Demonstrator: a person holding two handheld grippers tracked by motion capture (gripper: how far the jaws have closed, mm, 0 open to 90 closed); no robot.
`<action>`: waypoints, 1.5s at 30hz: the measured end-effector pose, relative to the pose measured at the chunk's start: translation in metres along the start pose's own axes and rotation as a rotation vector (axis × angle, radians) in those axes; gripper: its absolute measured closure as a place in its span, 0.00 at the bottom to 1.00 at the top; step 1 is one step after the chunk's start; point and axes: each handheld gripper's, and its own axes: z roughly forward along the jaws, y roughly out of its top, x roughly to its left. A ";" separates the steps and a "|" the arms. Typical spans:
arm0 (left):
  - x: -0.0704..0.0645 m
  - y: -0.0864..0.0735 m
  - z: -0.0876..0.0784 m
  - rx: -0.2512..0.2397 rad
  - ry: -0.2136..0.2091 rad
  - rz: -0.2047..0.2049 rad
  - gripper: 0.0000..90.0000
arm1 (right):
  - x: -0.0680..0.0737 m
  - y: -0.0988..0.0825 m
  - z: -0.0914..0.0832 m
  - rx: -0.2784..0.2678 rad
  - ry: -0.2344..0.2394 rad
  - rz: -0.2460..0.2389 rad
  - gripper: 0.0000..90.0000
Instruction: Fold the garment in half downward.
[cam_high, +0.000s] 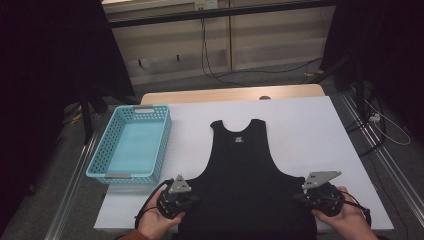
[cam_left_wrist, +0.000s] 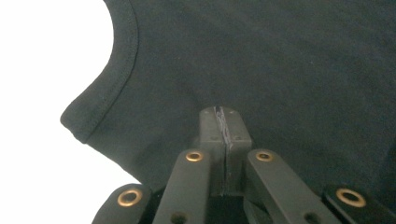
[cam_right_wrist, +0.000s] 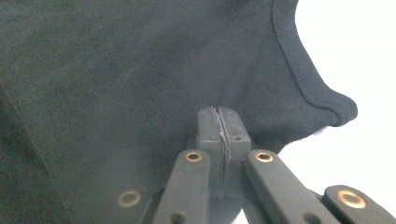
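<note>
A black sleeveless top (cam_high: 245, 170) lies flat on the white table cover (cam_high: 310, 130), neck towards the far side and hem at the near edge. A hand holds my left gripper (cam_high: 192, 199) at the top's left side below the armhole, jaws pressed together. My right gripper (cam_high: 301, 196) mirrors it at the top's right side. In the left gripper view the shut gripper (cam_left_wrist: 223, 114) sits over the dark cloth (cam_left_wrist: 261, 60) beside the armhole corner. The right gripper (cam_right_wrist: 220, 114) is shut over the cloth (cam_right_wrist: 116, 70) too. I cannot tell whether any fold is pinched.
A light blue perforated basket (cam_high: 102, 147) stands empty on the table's left side, close to the left gripper. Bare white cover stretches right of the top and behind it. Cables run across the floor beyond the table.
</note>
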 end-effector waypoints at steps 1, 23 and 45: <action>-0.001 -0.001 -0.001 0.003 -0.005 0.003 1.00 | 0.000 0.000 0.000 -0.003 0.001 -0.003 1.00; -0.019 -0.012 -0.024 0.014 -0.100 0.033 0.94 | 0.022 -0.011 -0.015 -0.022 0.111 -0.057 0.97; 0.024 0.043 0.006 -0.215 0.071 -0.038 0.14 | -0.021 0.033 0.003 -0.319 -0.046 0.137 0.34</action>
